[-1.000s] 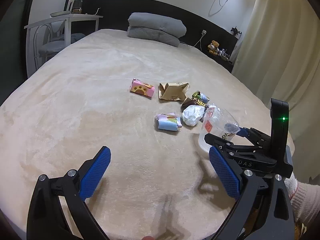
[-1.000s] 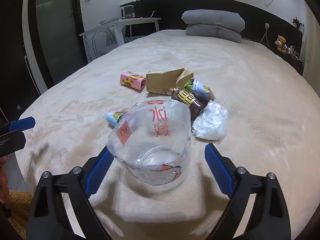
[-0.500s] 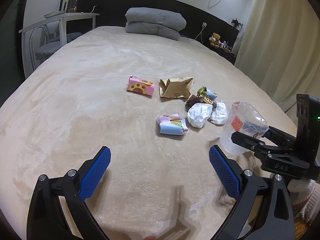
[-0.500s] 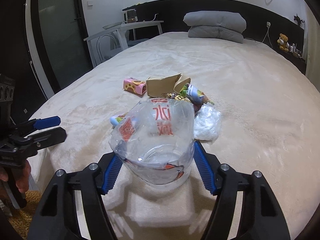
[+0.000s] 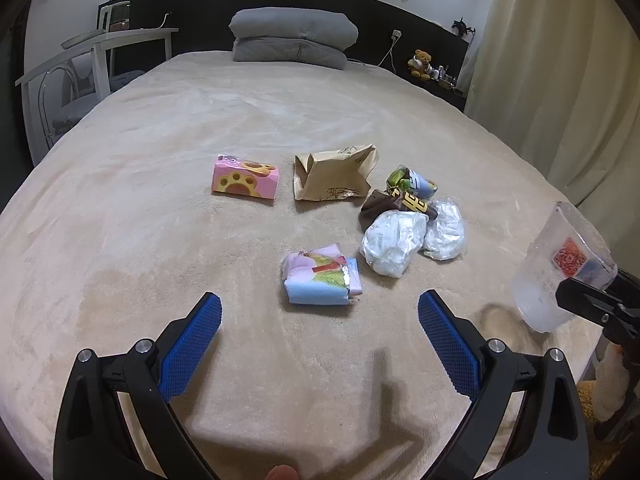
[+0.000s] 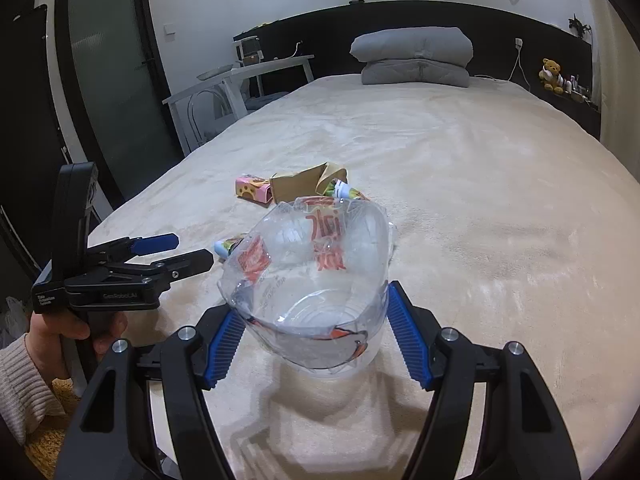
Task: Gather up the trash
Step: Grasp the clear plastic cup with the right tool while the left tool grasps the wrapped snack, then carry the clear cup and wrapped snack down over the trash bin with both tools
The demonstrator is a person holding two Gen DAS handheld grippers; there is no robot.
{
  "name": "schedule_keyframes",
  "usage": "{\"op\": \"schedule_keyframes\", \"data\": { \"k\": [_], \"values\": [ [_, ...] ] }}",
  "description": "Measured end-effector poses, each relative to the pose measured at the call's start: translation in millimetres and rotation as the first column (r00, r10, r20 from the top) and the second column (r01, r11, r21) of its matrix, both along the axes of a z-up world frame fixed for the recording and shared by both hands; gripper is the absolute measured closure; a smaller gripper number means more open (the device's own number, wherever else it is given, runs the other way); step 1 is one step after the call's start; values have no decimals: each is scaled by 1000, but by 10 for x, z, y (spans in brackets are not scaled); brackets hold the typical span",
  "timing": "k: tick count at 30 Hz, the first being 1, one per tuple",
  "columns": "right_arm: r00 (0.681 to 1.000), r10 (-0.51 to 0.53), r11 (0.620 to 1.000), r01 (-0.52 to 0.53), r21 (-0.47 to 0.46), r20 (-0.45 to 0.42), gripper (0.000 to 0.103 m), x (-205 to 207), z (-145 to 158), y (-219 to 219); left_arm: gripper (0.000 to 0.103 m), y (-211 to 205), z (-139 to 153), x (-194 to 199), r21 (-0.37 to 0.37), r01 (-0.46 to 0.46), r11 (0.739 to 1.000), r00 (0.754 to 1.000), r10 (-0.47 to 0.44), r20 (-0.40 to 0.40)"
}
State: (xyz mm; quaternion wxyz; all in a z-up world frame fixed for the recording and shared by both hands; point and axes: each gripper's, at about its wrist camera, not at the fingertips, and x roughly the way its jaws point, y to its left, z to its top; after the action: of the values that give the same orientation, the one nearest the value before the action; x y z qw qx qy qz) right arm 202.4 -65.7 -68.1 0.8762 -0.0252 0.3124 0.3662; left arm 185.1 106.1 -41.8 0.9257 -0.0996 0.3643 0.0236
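Right gripper (image 6: 310,332) clamping the clear plastic cup (image 6: 312,280) over the near bed (image 6: 480,200) edge, left gripper (image 5: 320,336) hovering with jaws spread wide, nearing the pastel wrapper (image 5: 322,276), white crumpled bags (image 5: 394,242) lying just right of it.

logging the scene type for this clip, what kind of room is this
Most likely a bedroom. The trash lies on a wide bed with a plush beige cover, a folded grey duvet sits against the dark headboard, and a teddy bear rests on the ledge beside it.
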Motion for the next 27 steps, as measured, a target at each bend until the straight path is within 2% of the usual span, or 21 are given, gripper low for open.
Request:
{"op": "schedule_keyframes", "data": {
  "k": [11,13,17,21,23,27],
  "values": [
    [1000,-9,1000,9,4,0,35,-5,25,-163,8,8,-166,331,13,-23,1000,999,23,-37],
    [1000,-13,1000,13,4,-2,35,6,25,-191,19,21,-191,382,20,-36,999,998,37,-44],
    [1000,-15,1000,15,-1,0,35,28,33,-213,31,26,-242,457,35,-51,998,996,54,-67],
    [1000,-16,1000,16,-2,3,35,18,36,-224,55,-20,-235,465,45,-24,999,998,27,-65],
    [1000,-16,1000,16,0,1,35,9,33,-231,55,-64,-240,467,69,-17,997,998,21,-66],
    [1000,-16,1000,16,-1,2,35,12,35,-233,55,-77,-220,449,71,-14,997,998,18,-58]
  ]
}}
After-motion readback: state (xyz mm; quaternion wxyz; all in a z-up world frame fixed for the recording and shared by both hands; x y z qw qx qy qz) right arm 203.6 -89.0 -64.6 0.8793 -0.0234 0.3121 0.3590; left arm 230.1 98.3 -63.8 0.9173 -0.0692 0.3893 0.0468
